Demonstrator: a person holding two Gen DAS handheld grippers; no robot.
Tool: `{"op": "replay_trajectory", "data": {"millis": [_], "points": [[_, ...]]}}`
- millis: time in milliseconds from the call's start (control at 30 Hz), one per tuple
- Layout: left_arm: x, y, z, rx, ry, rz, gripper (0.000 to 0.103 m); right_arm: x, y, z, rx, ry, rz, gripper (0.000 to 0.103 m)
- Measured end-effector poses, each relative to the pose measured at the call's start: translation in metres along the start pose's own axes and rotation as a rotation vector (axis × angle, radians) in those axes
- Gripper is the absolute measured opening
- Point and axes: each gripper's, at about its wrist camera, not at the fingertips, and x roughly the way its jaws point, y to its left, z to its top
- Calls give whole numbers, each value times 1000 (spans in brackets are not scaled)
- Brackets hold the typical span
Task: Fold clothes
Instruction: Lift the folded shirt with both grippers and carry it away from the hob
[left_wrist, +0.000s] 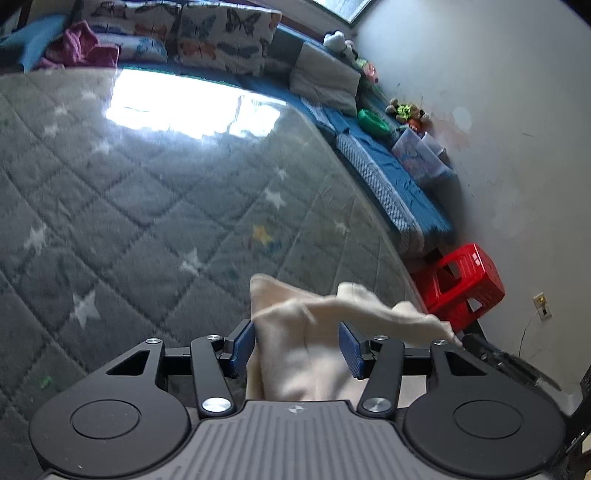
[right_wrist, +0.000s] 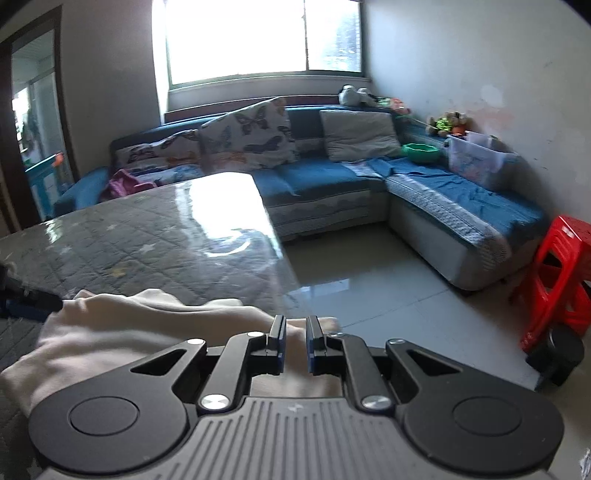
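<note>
The cream garment (left_wrist: 295, 332) lies bunched at the counter's (left_wrist: 147, 184) near edge (folding looks barely begun), the left gripper (left_wrist: 299, 347) with fingers spread around a fold, the right gripper (right_wrist: 295, 347) pinching its cloth edge nearly shut.

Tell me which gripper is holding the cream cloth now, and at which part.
The right gripper is shut on the cream cloth at its right end. The left gripper is open around the cloth, its pads apart, holding nothing.
</note>
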Motion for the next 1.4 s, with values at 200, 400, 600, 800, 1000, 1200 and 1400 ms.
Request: {"op": "replay_trajectory", "data": {"millis": [200,400,600,800,1000,1200,1400], "points": [[5,-11,7,-1,2,-80,52,14,21,7,-27,12,50,10],[30,-26,10,17,46,-132,47,31,31,10,-47,48,60,10],[54,-30,11,16,81,-114,47,42,31,7,-41,70,59,10],[63,-25,12,-3,93,-107,47,47,31,7,-50,76,53,10],[55,-30,14,2,87,-121,47,38,38,12,-71,49,68,11],[56,-47,19,45,74,-113,47,45,54,16,-108,51,98,14],[62,-47,20,45,88,-89,47,56,55,15,-108,65,88,14]]}}
